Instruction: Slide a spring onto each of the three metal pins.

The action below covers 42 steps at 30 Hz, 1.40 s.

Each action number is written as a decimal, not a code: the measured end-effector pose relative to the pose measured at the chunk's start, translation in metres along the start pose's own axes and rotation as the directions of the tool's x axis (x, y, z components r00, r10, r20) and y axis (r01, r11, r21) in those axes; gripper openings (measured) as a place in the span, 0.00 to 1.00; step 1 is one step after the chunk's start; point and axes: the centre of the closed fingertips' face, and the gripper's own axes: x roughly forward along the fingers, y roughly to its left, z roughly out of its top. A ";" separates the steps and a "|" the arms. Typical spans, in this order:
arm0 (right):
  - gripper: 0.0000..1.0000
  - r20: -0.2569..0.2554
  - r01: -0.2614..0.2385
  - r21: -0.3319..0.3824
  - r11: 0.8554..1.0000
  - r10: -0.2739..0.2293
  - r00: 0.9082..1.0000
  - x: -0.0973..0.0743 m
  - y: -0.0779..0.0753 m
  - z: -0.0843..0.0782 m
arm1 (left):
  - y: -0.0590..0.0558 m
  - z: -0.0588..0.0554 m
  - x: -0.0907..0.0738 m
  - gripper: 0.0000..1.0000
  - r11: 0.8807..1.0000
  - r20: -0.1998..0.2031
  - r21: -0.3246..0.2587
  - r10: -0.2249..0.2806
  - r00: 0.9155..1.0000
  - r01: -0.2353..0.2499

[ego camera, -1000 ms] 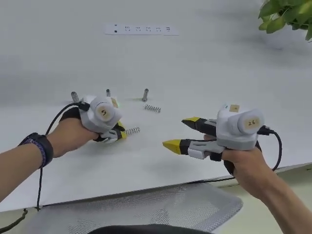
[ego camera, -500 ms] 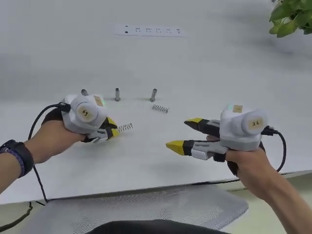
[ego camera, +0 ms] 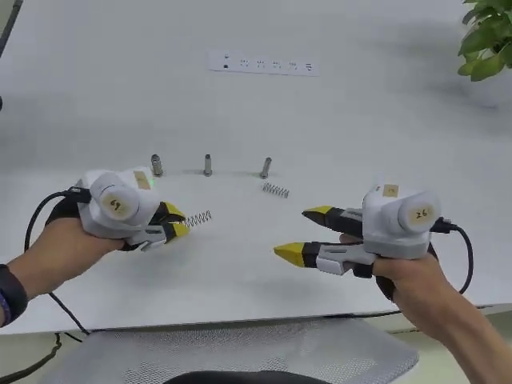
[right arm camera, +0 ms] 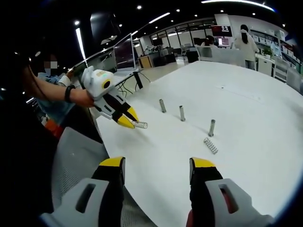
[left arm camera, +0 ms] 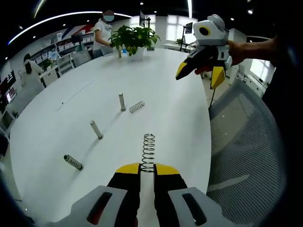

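Three short metal pins stand in a row on the white table: the left pin [ego camera: 156,166] wears a spring, the middle pin [ego camera: 207,165] and right pin [ego camera: 266,168] are bare. A loose spring [ego camera: 275,190] lies just in front of the right pin. My left gripper [ego camera: 175,226] is shut on one end of another spring [ego camera: 197,218], which sticks out ahead of the jaws [left arm camera: 148,150], in front of the pins. My right gripper [ego camera: 303,232] hovers open at the front right, nothing between its yellow fingertips [right arm camera: 112,163].
A white power strip [ego camera: 262,64] lies at the back of the table. A potted plant [ego camera: 488,48] stands at the back right corner. A grey mesh chair back [ego camera: 240,356] sits below the table's front edge. Cables trail from both grippers.
The head camera has shifted, moving the whole scene right. My left gripper with its spring has drawn back slightly from the pins. The right gripper stays open in about the same place.
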 end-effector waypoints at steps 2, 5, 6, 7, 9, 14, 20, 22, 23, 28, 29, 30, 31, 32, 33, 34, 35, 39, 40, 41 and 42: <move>0.53 -0.005 -0.007 -0.006 1.000 0.007 1.000 0.001 0.002 -0.001 | 0.001 -0.001 -0.006 0.02 1.000 0.009 -0.009 0.012 1.000 -0.012; 0.53 -0.009 -0.022 -0.013 1.000 0.022 1.000 0.003 0.006 0.000 | 0.002 -0.001 -0.014 0.02 1.000 0.016 -0.012 0.029 0.999 -0.029; 0.53 -0.010 -0.025 -0.015 1.000 0.025 1.000 0.003 0.006 0.000 | 0.003 0.000 -0.018 0.02 0.999 0.021 -0.015 0.036 0.999 -0.035; 0.53 -0.011 -0.030 -0.018 0.999 0.030 0.999 0.004 0.007 0.000 | 0.003 0.000 -0.020 0.02 0.999 0.024 -0.016 0.040 0.999 -0.039; 0.53 -0.012 -0.038 -0.022 0.999 0.038 0.999 0.006 0.010 0.001 | 0.003 0.003 -0.026 0.02 0.999 0.035 -0.018 0.051 0.998 -0.051; 0.52 -0.015 -0.058 -0.034 0.998 0.058 0.998 0.009 0.014 0.003 | -0.002 0.011 -0.036 0.02 0.998 0.064 -0.016 0.061 0.996 -0.060; 0.51 -0.016 -0.086 -0.048 0.995 0.086 0.996 0.014 0.021 0.006 | -0.008 0.015 -0.046 0.02 0.998 0.074 0.005 0.063 0.995 -0.063; 0.51 -0.018 -0.096 -0.050 0.994 0.095 0.995 0.016 0.025 0.006 | -0.010 0.017 -0.049 0.02 0.998 0.078 0.013 0.064 0.995 -0.065; 0.50 -0.019 -0.100 -0.051 0.994 0.100 0.995 0.017 0.026 0.006 | -0.012 0.018 -0.050 0.02 0.998 0.080 0.017 0.063 0.995 -0.065; 0.50 -0.030 -0.120 -0.064 0.991 0.118 0.993 0.023 0.032 0.007 | -0.018 0.024 -0.056 0.02 0.998 0.094 0.034 0.057 0.994 -0.060; 0.50 -0.031 -0.122 -0.066 0.990 0.120 0.992 0.024 0.033 0.007 | -0.016 0.023 -0.055 0.02 0.998 0.097 0.037 0.055 0.994 -0.058; 0.50 -0.033 -0.124 -0.068 0.990 0.122 0.992 0.025 0.034 0.008 | -0.016 0.023 -0.055 0.02 0.998 0.097 0.039 0.053 0.994 -0.057; 0.50 -0.035 -0.127 -0.071 0.989 0.125 0.992 0.026 0.035 0.008 | -0.017 0.024 -0.056 0.02 0.998 0.099 0.044 0.050 0.994 -0.055; 0.50 -0.036 -0.129 -0.074 0.989 0.127 0.991 0.027 0.036 0.009 | -0.019 0.025 -0.056 0.02 0.997 0.100 0.049 0.047 0.994 -0.052; 0.50 -0.037 -0.132 -0.076 0.988 0.130 0.991 0.028 0.037 0.010 | -0.020 0.025 -0.057 0.02 0.997 0.101 0.053 0.045 0.994 -0.051; 0.50 -0.037 -0.134 -0.077 0.988 0.131 0.991 0.029 0.038 0.010 | -0.020 0.026 -0.057 0.02 0.997 0.101 0.056 0.043 0.994 -0.049; 0.50 -0.040 -0.138 -0.083 0.987 0.135 0.990 0.030 0.040 0.011 | -0.022 0.027 -0.057 0.02 0.997 0.102 0.061 0.039 0.994 -0.046; 0.50 -0.044 -0.146 -0.091 0.985 0.143 0.989 0.034 0.043 0.012 | -0.028 0.032 -0.058 0.02 0.996 0.105 0.082 0.026 0.994 -0.035; 0.50 -0.045 -0.149 -0.093 0.985 0.145 0.988 0.035 0.044 0.013 | -0.030 0.034 -0.057 0.02 0.996 0.107 0.086 0.021 0.994 -0.031; 0.50 -0.045 -0.151 -0.094 0.984 0.147 0.988 0.036 0.045 0.013 | -0.032 0.035 -0.057 0.02 0.996 0.109 0.089 0.017 0.994 -0.027; 0.50 -0.046 -0.155 -0.096 0.983 0.151 0.987 0.037 0.047 0.014 | -0.034 0.036 -0.057 0.02 0.995 0.111 0.093 0.011 0.994 -0.022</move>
